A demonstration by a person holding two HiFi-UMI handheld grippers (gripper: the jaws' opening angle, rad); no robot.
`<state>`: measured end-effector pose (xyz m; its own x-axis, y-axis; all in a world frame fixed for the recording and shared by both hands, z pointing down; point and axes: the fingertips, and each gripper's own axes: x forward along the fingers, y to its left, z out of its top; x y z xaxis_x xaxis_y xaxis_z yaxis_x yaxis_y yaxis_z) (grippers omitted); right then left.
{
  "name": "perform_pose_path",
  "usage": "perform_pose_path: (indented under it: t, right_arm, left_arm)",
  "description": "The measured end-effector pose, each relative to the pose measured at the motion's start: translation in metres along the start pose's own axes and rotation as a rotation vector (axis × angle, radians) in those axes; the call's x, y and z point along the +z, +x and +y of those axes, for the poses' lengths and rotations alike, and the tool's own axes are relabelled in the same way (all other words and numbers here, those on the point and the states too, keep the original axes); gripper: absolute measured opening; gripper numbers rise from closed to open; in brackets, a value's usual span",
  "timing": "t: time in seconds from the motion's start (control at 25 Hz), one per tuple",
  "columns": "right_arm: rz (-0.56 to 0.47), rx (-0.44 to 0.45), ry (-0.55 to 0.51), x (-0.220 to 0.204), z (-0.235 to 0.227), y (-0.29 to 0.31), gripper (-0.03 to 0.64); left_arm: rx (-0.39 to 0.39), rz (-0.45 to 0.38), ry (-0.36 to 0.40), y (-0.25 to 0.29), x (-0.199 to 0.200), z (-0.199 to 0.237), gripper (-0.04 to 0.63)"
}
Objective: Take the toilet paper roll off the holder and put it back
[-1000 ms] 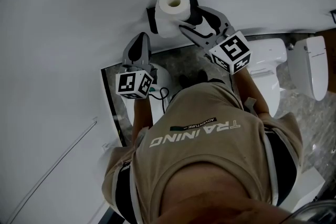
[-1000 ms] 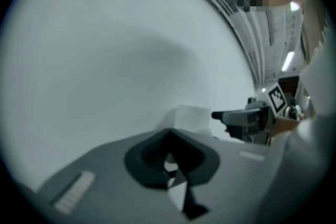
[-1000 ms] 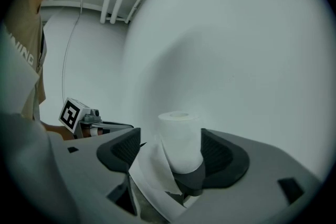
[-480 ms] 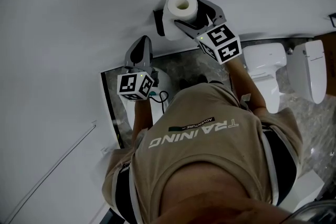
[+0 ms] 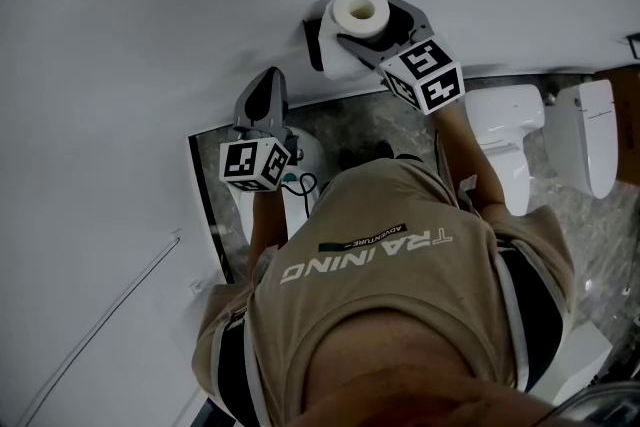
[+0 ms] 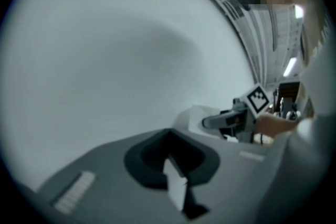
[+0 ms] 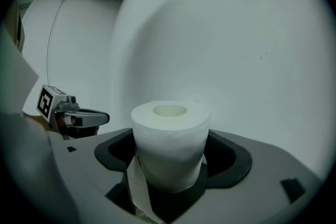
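Station: a plain pale-grey wall (image 5: 150, 35) above a mottled stone floor (image 5: 340, 130). A white ceramic toilet (image 5: 505, 120) stands to the right. We see the person from above, in a tan printed shirt (image 5: 400, 295), with both arms reaching toward the wall.

White toilet paper roll (image 7: 169, 139): it stands on end at the black wall-mounted holder (image 5: 314, 40), close against the wall, with its core hole facing up. A loose tail of paper (image 7: 134, 186) hangs from its lower left side. We cannot make out the holder's peg.

Right gripper (image 5: 368, 23): the jaws have just been opening and now stand very wide. The roll sits between them, one grey finger on each side. In the right gripper view we see dark gaps between the roll and both black pads, so we read no squeeze on it. Its black-and-white marker cube (image 5: 425, 75) sits just behind, toward the person.

Left gripper (image 5: 268, 80): it is held level and points at bare wall, left of the roll and well apart from it. Its jaws are drawn together. The left gripper view shows a thin white sliver (image 6: 176, 186) at the seam between them; we cannot tell what it is. Its marker cube (image 5: 255, 163) faces up.
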<state>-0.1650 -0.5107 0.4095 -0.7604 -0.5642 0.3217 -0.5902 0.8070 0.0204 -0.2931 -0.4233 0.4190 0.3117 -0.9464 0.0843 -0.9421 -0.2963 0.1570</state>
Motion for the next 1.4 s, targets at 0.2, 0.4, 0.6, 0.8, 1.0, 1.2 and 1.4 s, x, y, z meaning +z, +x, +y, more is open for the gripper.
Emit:
perform_pose_path:
  t: [0.2,0.4,0.6,0.8,1.0,1.2,1.4]
  right_arm:
    - [-0.007,-0.002,-0.007,0.003,0.003,-0.003,0.347]
    - [-0.043,-0.039,-0.017,0.013,0.008,-0.017,0.347]
    - [-0.062,-0.061,-0.041,0.017,0.021,-0.034,0.347]
    - [-0.072,-0.049,-0.059,0.018,0.044,-0.051,0.347]
    - [-0.075,-0.032,-0.061,0.011,0.061,-0.077,0.347]
    - [-0.102,-0.011,-0.064,0.005,0.076,-0.109,0.347]
    - [-0.103,0.024,-0.027,-0.018,0.094,-0.156,0.347]
  left_arm:
    - [-0.044,0.005,0.003,0.0,0.0,-0.002,0.0]
    - [-0.113,0.003,0.015,0.002,-0.003,-0.008,0.0]
    - [-0.169,0.0,0.012,-0.002,-0.012,-0.017,0.0]
    - [-0.184,-0.007,0.007,-0.018,-0.013,-0.025,0.0]
    - [-0.183,-0.007,-0.01,-0.04,-0.016,-0.047,0.0]
    - [-0.186,-0.019,0.034,-0.058,-0.009,-0.079,0.0]
    - [-0.17,-0.013,0.047,-0.085,-0.011,-0.128,0.0]
